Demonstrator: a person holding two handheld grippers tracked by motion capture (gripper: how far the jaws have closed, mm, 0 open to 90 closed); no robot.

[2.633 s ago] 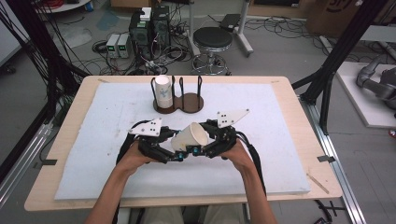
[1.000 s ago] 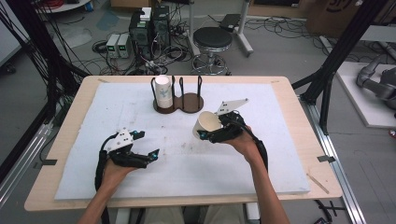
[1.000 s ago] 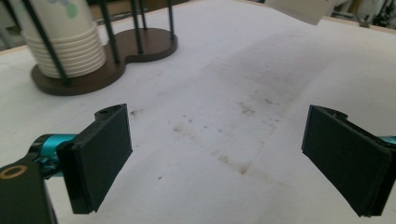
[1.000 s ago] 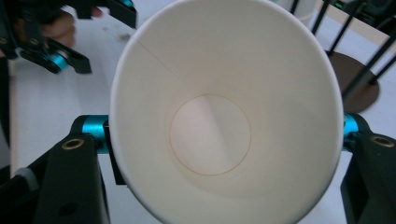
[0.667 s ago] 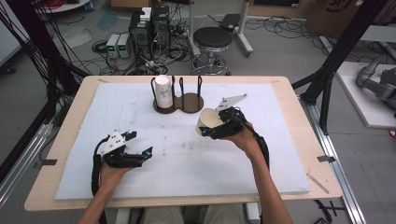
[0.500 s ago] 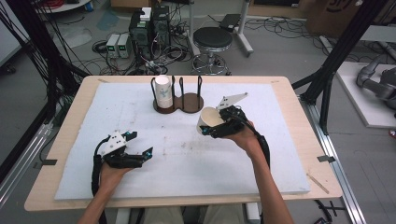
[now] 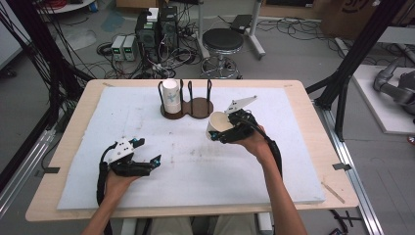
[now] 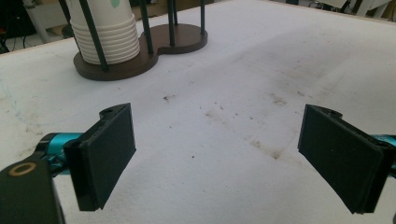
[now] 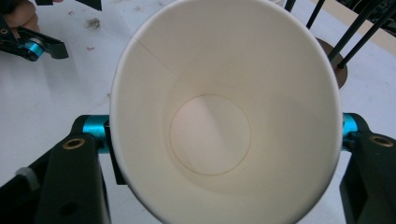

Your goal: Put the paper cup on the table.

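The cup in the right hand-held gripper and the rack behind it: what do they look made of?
The cup looks like paper: matte off-white, with a side seam and an inset round base. The rack has a dark brown base, probably wood or stained board, smooth with a slight sheen, and thin dark posts, likely metal, though the look leaves that open.

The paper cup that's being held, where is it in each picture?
High view: the paper cup is right of middle, tipped sideways in the right claw.
Right gripper view: the paper cup is in the middle, mouth toward the camera, between the jaws.
Left gripper view: not in it.
Shared landmark: the brown cup holder with black rods.
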